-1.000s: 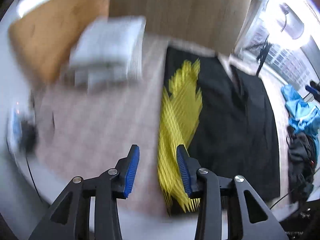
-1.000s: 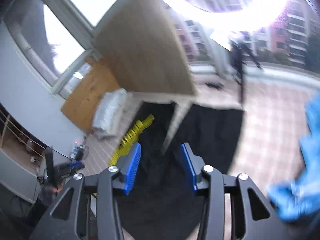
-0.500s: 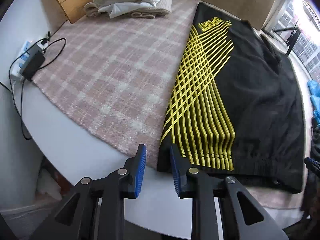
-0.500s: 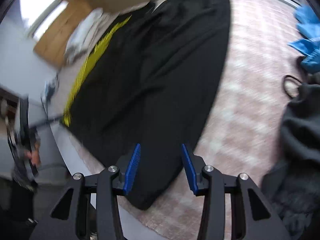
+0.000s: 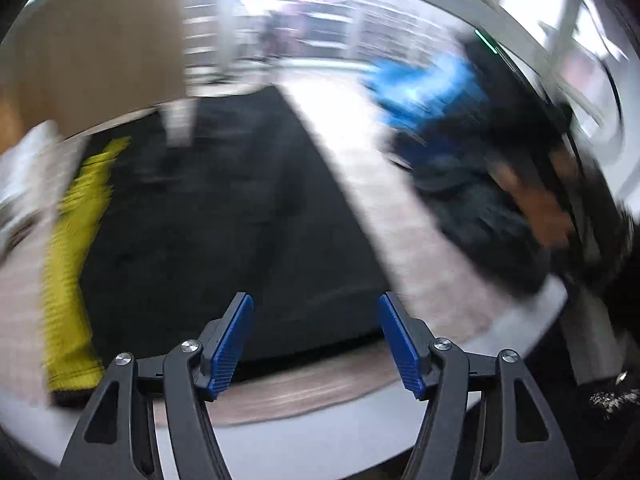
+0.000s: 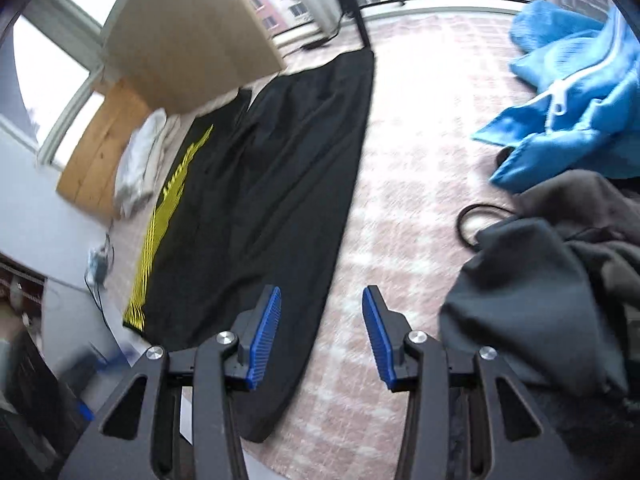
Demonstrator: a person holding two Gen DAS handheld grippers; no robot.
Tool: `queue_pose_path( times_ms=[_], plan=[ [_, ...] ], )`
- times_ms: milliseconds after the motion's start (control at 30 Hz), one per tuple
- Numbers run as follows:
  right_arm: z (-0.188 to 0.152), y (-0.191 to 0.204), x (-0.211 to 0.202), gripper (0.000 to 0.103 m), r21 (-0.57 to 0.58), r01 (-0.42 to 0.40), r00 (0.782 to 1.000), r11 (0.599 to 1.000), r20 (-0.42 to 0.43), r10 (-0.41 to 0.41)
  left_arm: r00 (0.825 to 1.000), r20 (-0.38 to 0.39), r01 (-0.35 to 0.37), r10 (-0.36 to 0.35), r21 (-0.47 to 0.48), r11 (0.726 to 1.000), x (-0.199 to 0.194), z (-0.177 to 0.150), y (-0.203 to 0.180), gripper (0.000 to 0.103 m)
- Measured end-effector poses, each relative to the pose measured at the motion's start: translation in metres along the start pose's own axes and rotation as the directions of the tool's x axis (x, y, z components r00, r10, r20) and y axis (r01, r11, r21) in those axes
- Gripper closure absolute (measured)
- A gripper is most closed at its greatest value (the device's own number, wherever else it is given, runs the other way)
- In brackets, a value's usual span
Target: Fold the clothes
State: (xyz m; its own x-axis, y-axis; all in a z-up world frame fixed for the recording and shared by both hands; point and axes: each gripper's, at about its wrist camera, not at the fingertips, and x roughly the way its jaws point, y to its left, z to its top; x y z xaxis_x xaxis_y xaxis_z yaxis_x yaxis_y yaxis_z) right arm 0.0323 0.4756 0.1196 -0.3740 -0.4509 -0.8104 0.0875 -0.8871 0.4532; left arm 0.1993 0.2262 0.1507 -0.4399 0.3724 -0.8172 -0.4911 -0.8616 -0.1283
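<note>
Two grippers, both empty. Left gripper (image 5: pixel 316 340): jaws spread wide, holding nothing, above the near hem of the black garment (image 5: pixel 224 216); view heavily blurred. Right gripper (image 6: pixel 320 332): jaws parted, holding nothing, over the garment's right edge. Black garment (image 6: pixel 272 184) with yellow stripes (image 6: pixel 160 232): flat on pink checked cloth (image 6: pixel 404 208). Blue garment (image 6: pixel 572 96) and dark grey garment (image 6: pixel 552 292): heaped to the right.

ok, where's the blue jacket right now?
In the right wrist view the blue jacket lies crumpled at the upper right on the pink plaid cloth, just beyond the dark grey garment pile and right of the flat black garment.
</note>
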Motion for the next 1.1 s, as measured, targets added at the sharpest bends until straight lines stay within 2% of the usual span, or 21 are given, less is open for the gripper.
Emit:
queue_pose_path(
  times_ms=[100,233,300,400,500,633,733,900,1033,1067,1100],
  plan=[
    [0.013,-0.007,-0.001,0.061,0.008,0.007,1.0,1.0,0.013,-0.007,0.998,-0.05,-0.03,0.037,0.134,0.99,0.04,0.006,-0.036,0.04],
    [0.034,-0.017,0.005,0.061,0.03,-0.018,1.0,0.999,0.02,0.017,0.989,-0.114,-0.073,0.094,0.181,0.981,0.072,0.005,-0.042,0.04],
    [0.045,-0.018,0.012,0.061,0.042,-0.023,0.999,0.999,0.025,0.022,0.987,-0.135,-0.069,0.091,0.165,0.984,0.077,0.002,-0.041,0.045],
    [0.066,-0.018,0.022,0.059,0.037,-0.029,0.999,0.999,0.036,0.028,0.989,-0.14,-0.031,0.046,0.107,0.994,0.074,0.001,-0.034,0.064],
    [0.091,-0.021,0.035,0.056,0.025,-0.026,0.999,0.999,0.047,0.025,0.992,-0.128,0.005,0.002,0.053,0.999,0.066,0.007,-0.024,0.093],
    [0.136,-0.033,0.061,0.056,0.075,-0.049,0.997,0.996,0.062,0.045,0.994,-0.084,0.067,-0.074,-0.078,0.995,0.048,0.015,-0.003,0.095],
    [0.171,-0.045,0.089,0.056,0.133,-0.049,0.997,0.99,0.069,0.04,0.993,-0.059,0.09,-0.099,-0.14,0.986,0.034,0.012,0.006,0.095],
    [0.216,-0.055,0.136,0.056,0.185,0.018,0.998,0.983,0.054,-0.028,0.995,-0.055,0.077,-0.087,-0.167,0.983,0.025,0.013,0.013,0.095],
    [0.235,-0.05,0.153,0.056,0.18,0.011,0.997,0.984,0.076,-0.025,0.993,-0.057,0.088,-0.101,-0.204,0.975,0.021,0.012,0.024,0.095],
    [0.238,-0.046,0.157,0.058,0.168,0.015,0.997,0.986,0.075,-0.028,0.993,-0.053,0.097,-0.11,-0.21,0.973,0.019,0.011,0.026,0.095],
    [0.24,-0.041,0.161,0.077,0.152,0.021,0.997,0.988,0.066,-0.031,0.992,-0.049,0.105,-0.119,-0.216,0.971,0.017,0.011,0.029,0.095]
  ],
)
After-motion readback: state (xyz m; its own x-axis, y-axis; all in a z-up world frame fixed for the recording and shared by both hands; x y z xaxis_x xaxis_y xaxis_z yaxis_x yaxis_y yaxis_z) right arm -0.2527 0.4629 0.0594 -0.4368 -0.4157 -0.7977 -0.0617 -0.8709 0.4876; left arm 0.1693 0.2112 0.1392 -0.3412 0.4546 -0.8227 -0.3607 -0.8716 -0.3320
